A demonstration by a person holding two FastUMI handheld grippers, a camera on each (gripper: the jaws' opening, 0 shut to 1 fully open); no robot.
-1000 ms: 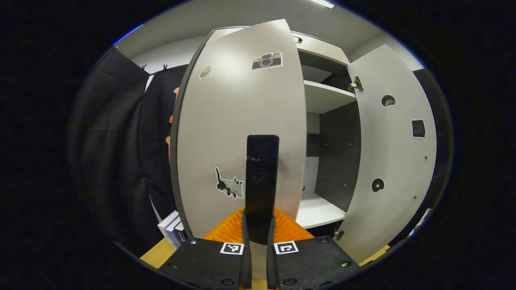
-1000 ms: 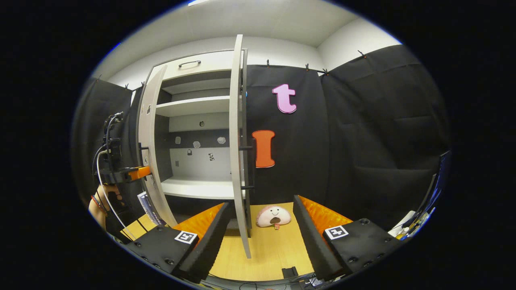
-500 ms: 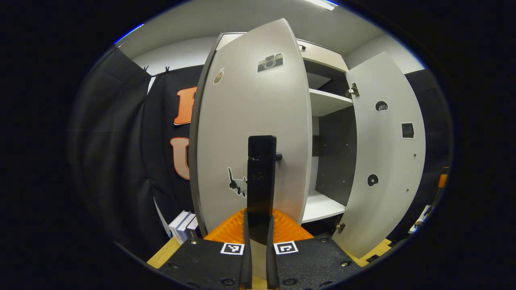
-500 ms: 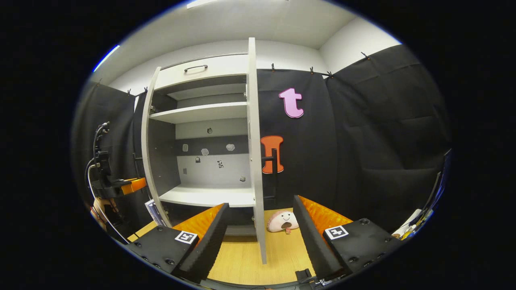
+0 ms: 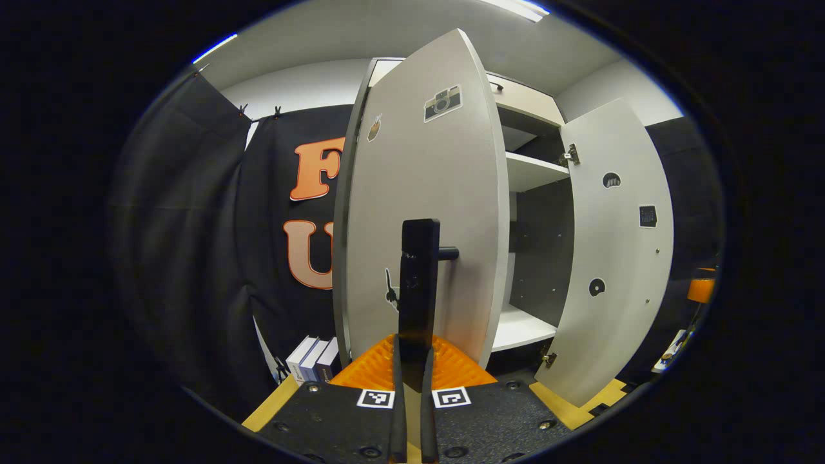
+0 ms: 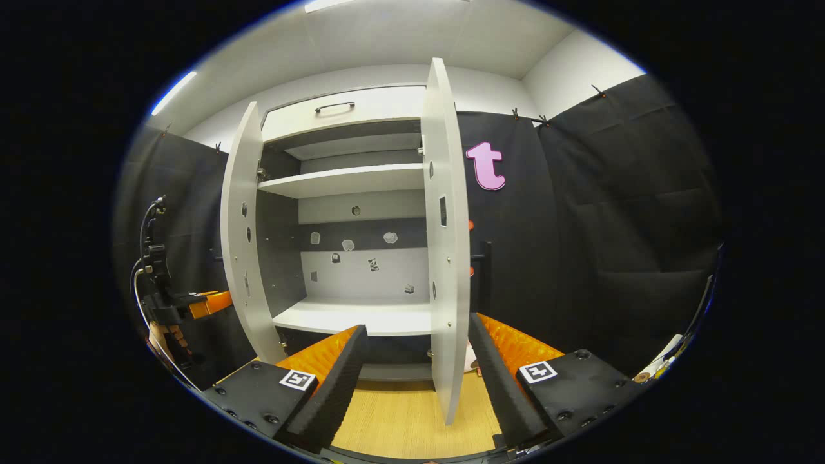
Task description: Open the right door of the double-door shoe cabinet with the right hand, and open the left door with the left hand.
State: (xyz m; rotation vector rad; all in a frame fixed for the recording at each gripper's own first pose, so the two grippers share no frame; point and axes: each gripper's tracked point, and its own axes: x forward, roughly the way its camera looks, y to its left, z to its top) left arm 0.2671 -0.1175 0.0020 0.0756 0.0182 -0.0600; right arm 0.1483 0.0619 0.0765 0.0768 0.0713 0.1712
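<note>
pale grey laminate, both doors of the shoe cabinet (image 6: 348, 187) swung wide: the right door (image 6: 445, 258) stands edge-on between the spread, empty fingers of the right gripper (image 6: 416, 367); the left gripper (image 5: 411, 361) is clamped on the left door's (image 5: 425, 212) black handle (image 5: 419, 283). probably only letting go remains. books (image 5: 312, 357) sit left of the cabinet, clear of the swing.

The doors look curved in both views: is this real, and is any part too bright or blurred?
Left gripper view: fisheye bows the left door; sharp. Right gripper view: the right door bends likewise; ceiling light glares; no blur.
</note>
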